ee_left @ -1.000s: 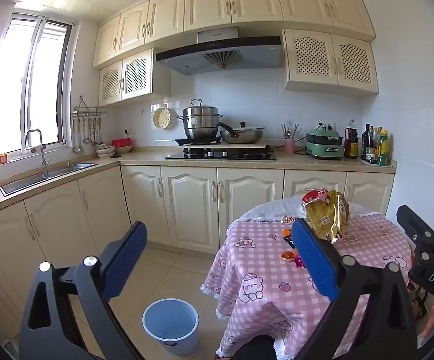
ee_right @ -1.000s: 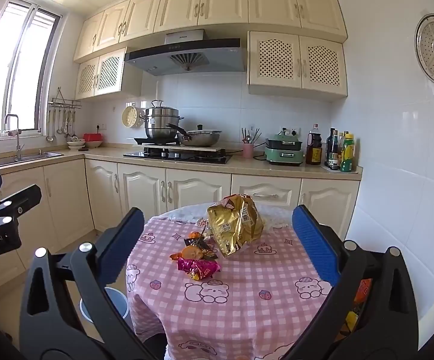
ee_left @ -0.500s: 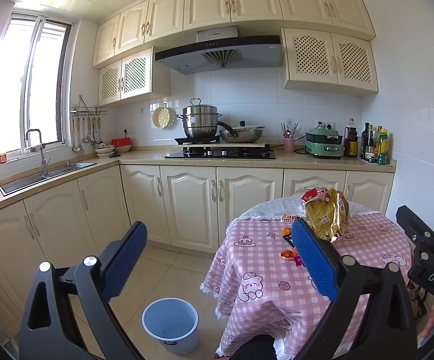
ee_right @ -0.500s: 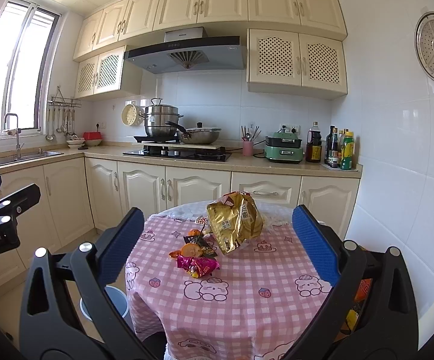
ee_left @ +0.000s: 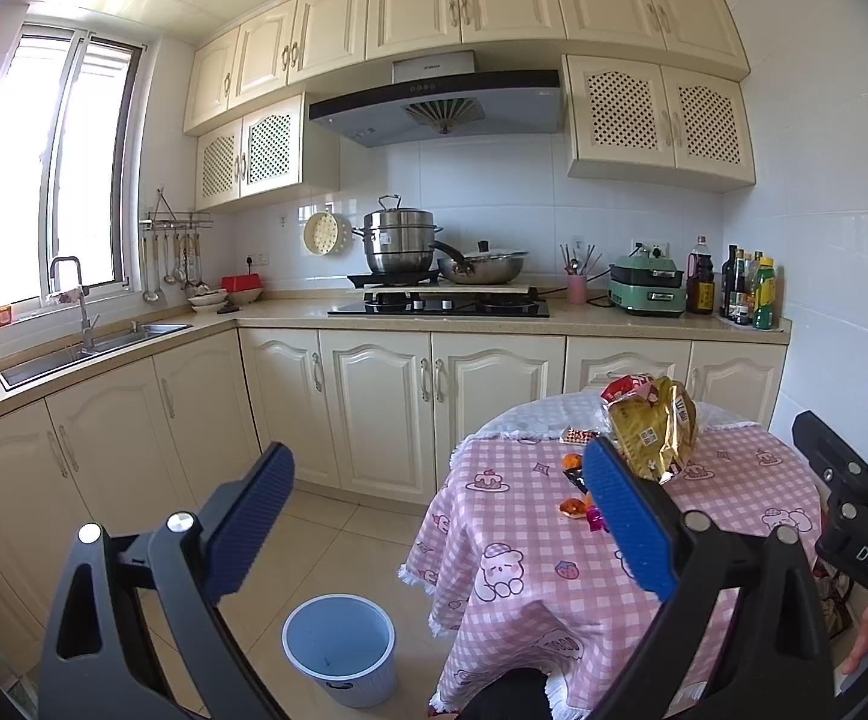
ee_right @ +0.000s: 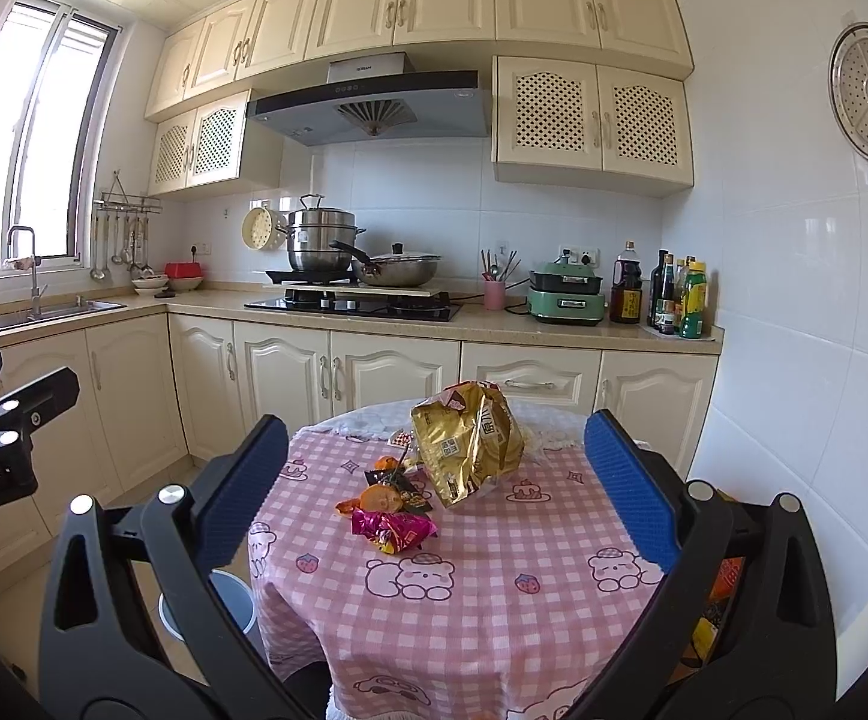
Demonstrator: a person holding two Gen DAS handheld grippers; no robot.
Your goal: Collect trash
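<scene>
I hold both grippers up, left gripper (ee_left: 434, 504) & right gripper (ee_right: 436, 480) spread wide, empty. Gold bag (ee_right: 466, 450) sits mid table (ee_right: 493, 588), wrappers (ee_right: 392, 528) just beside it, well beyond my jaws.

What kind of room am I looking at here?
A home kitchen, by the look of it: a gas stove with pots under a range hood, a sink by the window, and a small table with snack wrappers.
</scene>
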